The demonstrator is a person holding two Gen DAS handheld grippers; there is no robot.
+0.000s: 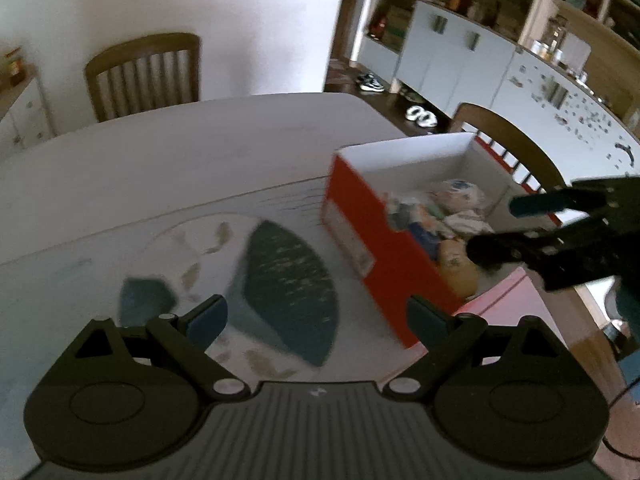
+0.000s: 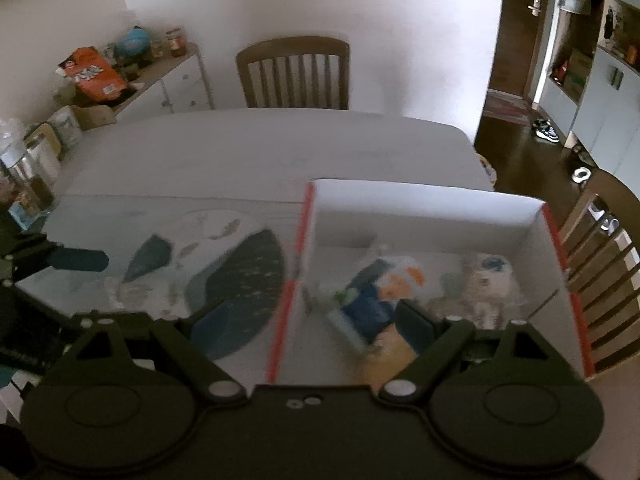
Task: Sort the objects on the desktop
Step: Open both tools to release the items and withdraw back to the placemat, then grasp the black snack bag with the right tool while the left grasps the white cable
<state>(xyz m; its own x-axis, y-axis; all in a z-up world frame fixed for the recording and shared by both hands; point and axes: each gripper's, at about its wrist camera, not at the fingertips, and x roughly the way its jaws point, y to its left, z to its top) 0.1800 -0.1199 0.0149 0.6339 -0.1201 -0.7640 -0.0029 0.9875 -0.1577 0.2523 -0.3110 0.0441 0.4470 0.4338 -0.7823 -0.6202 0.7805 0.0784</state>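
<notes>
Above the red box (image 2: 440,240) — both tools wide apart, holding nothing.
Left tool (image 1: 316,320) over the placemat (image 1: 280,280) beside the box; right tool (image 2: 308,320) over the box's packets (image 2: 372,300) — blurred.

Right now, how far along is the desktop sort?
Looks mostly done: several packets already lie inside the red box, though blur hides what they are. In hand: nothing; the left gripper and right gripper are both open and empty, the right one above the box. Left: no loose item shows on the patterned mat, though blur could hide small things.
</notes>
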